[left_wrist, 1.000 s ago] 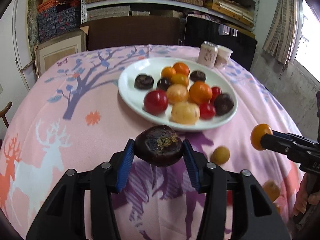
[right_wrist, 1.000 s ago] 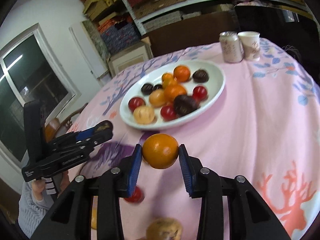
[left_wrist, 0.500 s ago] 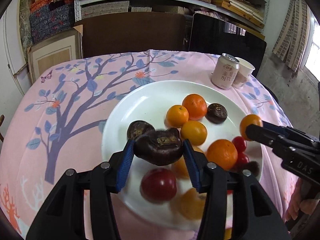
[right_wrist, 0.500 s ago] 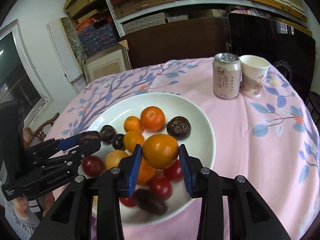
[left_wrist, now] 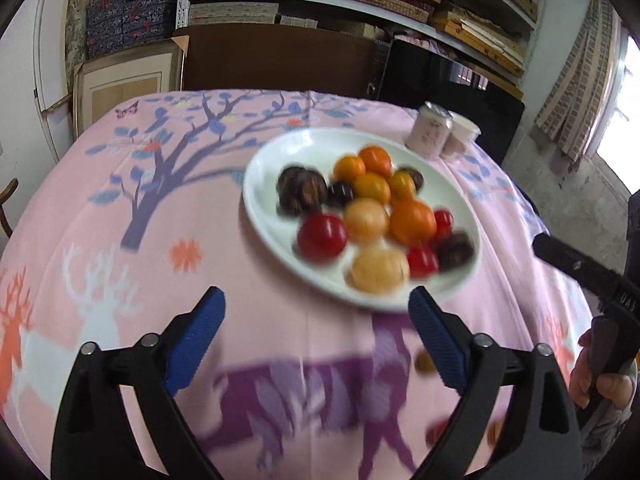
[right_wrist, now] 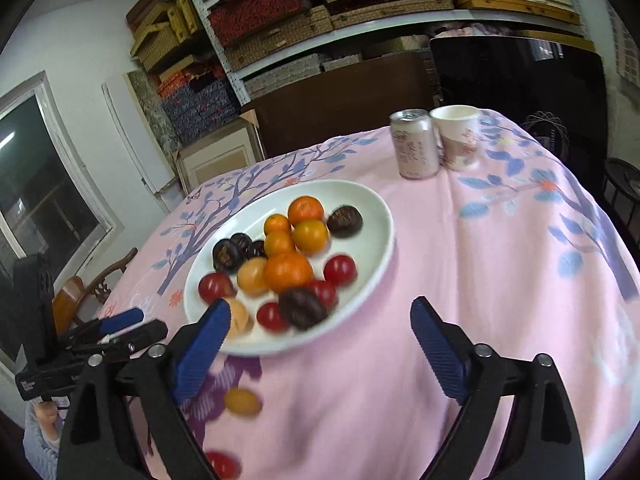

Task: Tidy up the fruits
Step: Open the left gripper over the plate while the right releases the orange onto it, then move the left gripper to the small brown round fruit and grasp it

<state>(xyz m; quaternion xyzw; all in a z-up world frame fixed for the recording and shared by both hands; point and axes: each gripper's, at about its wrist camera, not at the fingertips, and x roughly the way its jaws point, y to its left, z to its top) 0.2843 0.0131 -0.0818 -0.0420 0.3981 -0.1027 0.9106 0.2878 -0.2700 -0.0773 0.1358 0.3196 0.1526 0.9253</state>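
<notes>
While a drink can (right_wrist: 414, 145) and paper cup (right_wrist: 456, 136) are standing beyond the white plate (right_wrist: 376, 220) on the pink-clothed table (right_wrist: 500, 260), three loose fruits, one of them yellow (right_wrist: 243, 401), are lying near me. I am holding my left tool (left_wrist: 316, 330) and right tool (right_wrist: 320, 332) low before the fruit-filled plate, both spread wide and gripping nothing.

Right gripper (right_wrist: 320, 320): wide open, holding nothing.
Plate (right_wrist: 376, 216): white, full of orange, red and dark fruits.
Loose fruit (right_wrist: 242, 401): yellow, on the pink cloth (right_wrist: 500, 260).
Can (right_wrist: 414, 144): beside a paper cup (right_wrist: 456, 136).
</notes>
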